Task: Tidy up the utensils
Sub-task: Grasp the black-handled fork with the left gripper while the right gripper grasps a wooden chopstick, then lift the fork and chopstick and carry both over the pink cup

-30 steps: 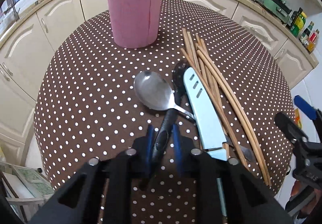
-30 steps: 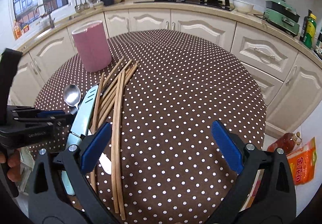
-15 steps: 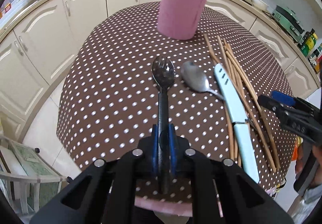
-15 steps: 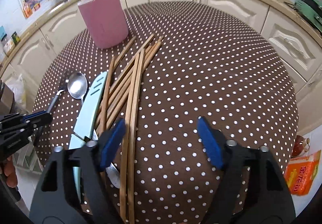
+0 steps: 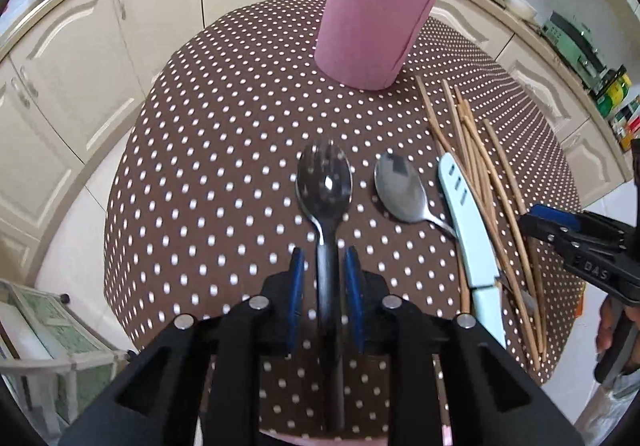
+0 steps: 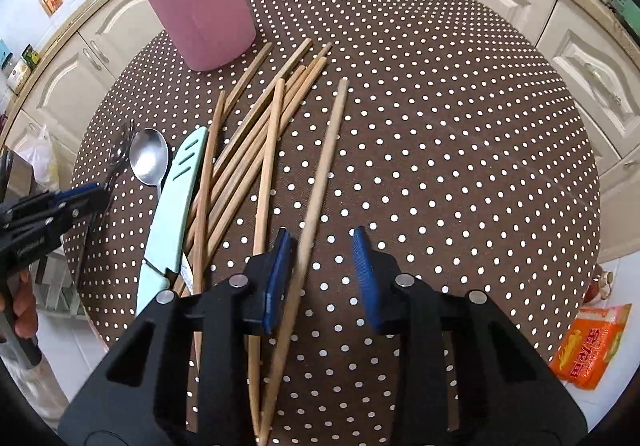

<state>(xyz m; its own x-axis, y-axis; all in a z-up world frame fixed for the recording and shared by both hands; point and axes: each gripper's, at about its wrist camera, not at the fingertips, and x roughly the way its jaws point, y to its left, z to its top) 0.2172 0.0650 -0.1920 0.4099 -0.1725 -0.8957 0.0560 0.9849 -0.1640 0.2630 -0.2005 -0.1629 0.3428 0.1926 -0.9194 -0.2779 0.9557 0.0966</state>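
spork: black-handled spork (image 5: 325, 181) lies on the dotted cloth, head pointing toward the pink holder, handle running back between the left gripper's pads
left gripper: left gripper (image 5: 325, 278) has its jaws opening; a narrow gap shows on each side of the spork handle, so the blue pads are not pressing on it
lone chopstick: one chopstick (image 6: 324, 161) lies apart from the bundle, its near part passing between the right gripper's pads
right gripper: right gripper (image 6: 323, 266) has its jaws closing; the left pad is touching or just beside the chopstick, the right pad stands clear of it
spoon: metal spoon (image 5: 400, 187) lies just beside the spork, bowl up, handle slipping under the knife
knife: pale blue knife (image 5: 466, 213) lies between the spoon and the chopstick bundle
chopstick bundle: remaining chopsticks (image 6: 256, 141) are fanned and crossed, tips toward the holder
holder: pink cylindrical holder (image 5: 374, 19) stands upright at the far side of the table
table: round table (image 6: 460, 117) under a brown cloth with white dots
packet: orange packet (image 6: 590, 344) on the floor beside the table
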